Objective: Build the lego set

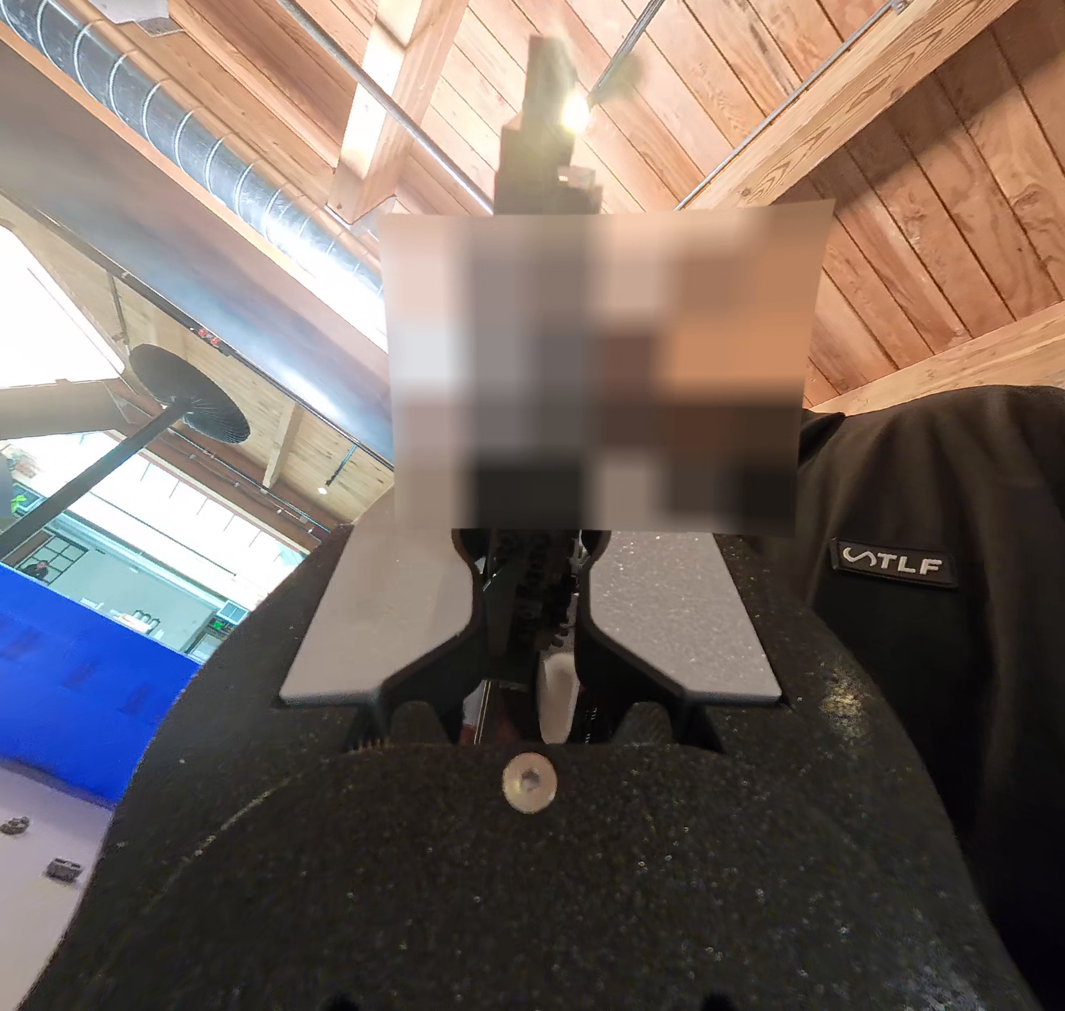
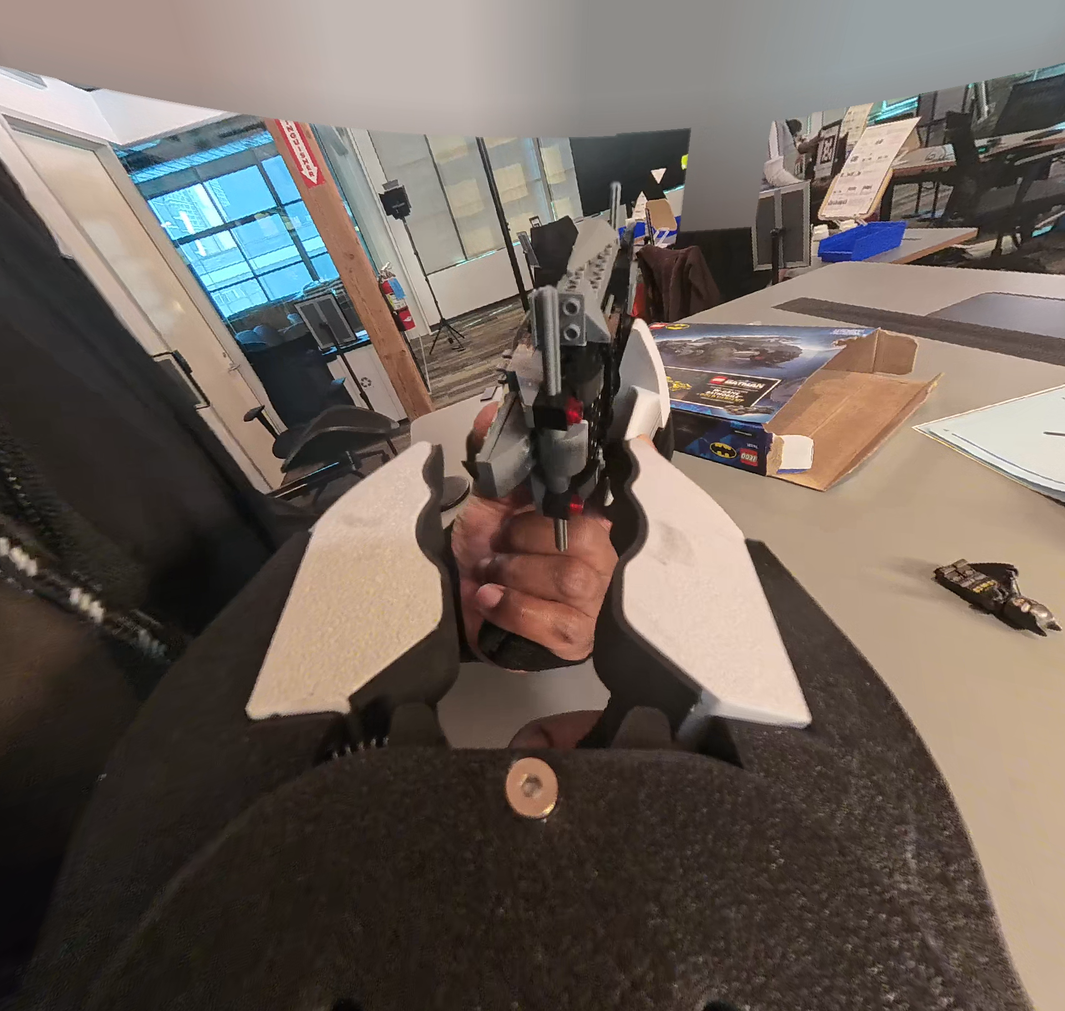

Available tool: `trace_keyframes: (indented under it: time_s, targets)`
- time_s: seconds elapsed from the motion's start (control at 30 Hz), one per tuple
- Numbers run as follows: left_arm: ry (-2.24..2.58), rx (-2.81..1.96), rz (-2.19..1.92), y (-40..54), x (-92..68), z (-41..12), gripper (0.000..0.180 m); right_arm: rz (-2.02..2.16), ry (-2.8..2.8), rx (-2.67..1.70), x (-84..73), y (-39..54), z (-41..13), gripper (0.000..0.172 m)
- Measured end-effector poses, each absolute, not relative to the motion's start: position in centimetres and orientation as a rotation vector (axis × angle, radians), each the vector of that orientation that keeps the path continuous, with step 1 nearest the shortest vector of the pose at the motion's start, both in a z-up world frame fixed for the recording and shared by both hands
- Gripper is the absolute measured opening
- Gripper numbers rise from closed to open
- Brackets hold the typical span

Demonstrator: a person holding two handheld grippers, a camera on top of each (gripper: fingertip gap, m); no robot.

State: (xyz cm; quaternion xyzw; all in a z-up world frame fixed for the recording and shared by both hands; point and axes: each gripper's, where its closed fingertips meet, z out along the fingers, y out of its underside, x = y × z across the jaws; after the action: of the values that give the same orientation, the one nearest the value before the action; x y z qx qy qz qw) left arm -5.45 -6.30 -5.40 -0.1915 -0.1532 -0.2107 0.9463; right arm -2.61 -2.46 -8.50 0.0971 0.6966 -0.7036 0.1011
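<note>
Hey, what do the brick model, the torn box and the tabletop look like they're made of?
Brick model: hard moulded plastic, grey and black, studs showing. Box: cardboard, glossy print outside, raw brown inside the torn flap. Tabletop: smooth matte grey, perhaps laminate; unsure.

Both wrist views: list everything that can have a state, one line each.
Left claw: closed on the brick model, holding it upright off the table.
Right claw: open, straddling the brick model, not clamped.
Cardboard box: lying on the table, end flap open.
Small black brick piece: loose on the table, apart from the cardboard box.
</note>
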Motion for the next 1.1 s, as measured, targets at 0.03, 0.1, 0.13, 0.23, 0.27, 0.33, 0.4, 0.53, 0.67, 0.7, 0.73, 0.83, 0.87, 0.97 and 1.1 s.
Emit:
trace_keyframes:
  time_s: [0.03,0.1,0.13,0.23,0.27,0.33,0.4,0.53,0.67,0.7,0.73,0.83,0.87,0.97,1.1]
  targets:
    - [-0.310,-0.397,-0.426,-6.2,-5.4,-5.4,0.031,-2.071,2.060,0.290,-2.6,-2.6,-8.6,0.057]
    - [-0.314,-0.423,-0.417,-5.8,-5.3,-5.3,0.031,-2.071,2.069,0.287,-2.4,-2.8,-8.7,0.058]
    - [-0.312,-0.437,-0.415,-5.6,-5.2,-5.3,0.031,-2.077,2.080,0.289,-2.3,-3.0,-8.7,0.060]
    - [-0.311,-0.479,-0.419,-4.7,-5.0,-5.4,0.032,-2.081,2.122,0.319,-2.5,-3.3,-8.9,0.056]
    - [-0.308,-0.492,-0.422,-4.4,-4.9,-5.3,0.034,-2.072,2.142,0.334,-2.6,-3.4,-9.2,0.050]
    - [-0.307,-0.503,-0.426,-4.2,-4.9,-5.3,0.032,-2.088,2.116,0.344,-2.5,-3.4,-9.1,0.043]
    - [-0.304,-0.513,-0.423,-4.0,-4.9,-5.2,0.032,-2.113,2.096,0.364,-2.5,-3.2,-9.0,0.042]
    - [-0.310,-0.550,-0.424,-3.4,-4.9,-5.0,0.033,-2.181,2.023,0.395,-2.8,-2.6,-8.7,0.040]
    - [-0.297,-0.565,-0.443,-3.0,-4.6,-4.7,0.037,-2.276,1.943,0.391,-3.0,-1.9,-7.8,0.039]
    - [-0.301,-0.567,-0.444,-2.8,-4.7,-4.7,0.039,-2.288,1.934,0.389,-3.0,-1.8,-7.8,0.039]
    - [-0.307,-0.572,-0.445,-2.7,-4.7,-4.8,0.041,-2.293,1.931,0.388,-3.1,-1.8,-7.8,0.038]
    - [-0.306,-0.624,-0.451,-1.7,-4.5,-5.0,0.044,-2.312,1.910,0.402,-3.3,-1.5,-7.8,0.039]
    - [-0.308,-0.645,-0.450,-1.4,-4.5,-5.1,0.047,-2.317,1.898,0.406,-3.5,-1.4,-7.7,0.038]
    - [-0.320,-0.683,-0.428,-1.0,-4.6,-5.3,0.049,-2.321,1.867,0.424,-3.8,-1.1,-7.5,0.037]
    - [-0.328,-0.733,-0.393,-0.6,-4.8,-5.5,0.048,-2.316,1.826,0.442,-4.0,-0.9,-7.6,0.037]
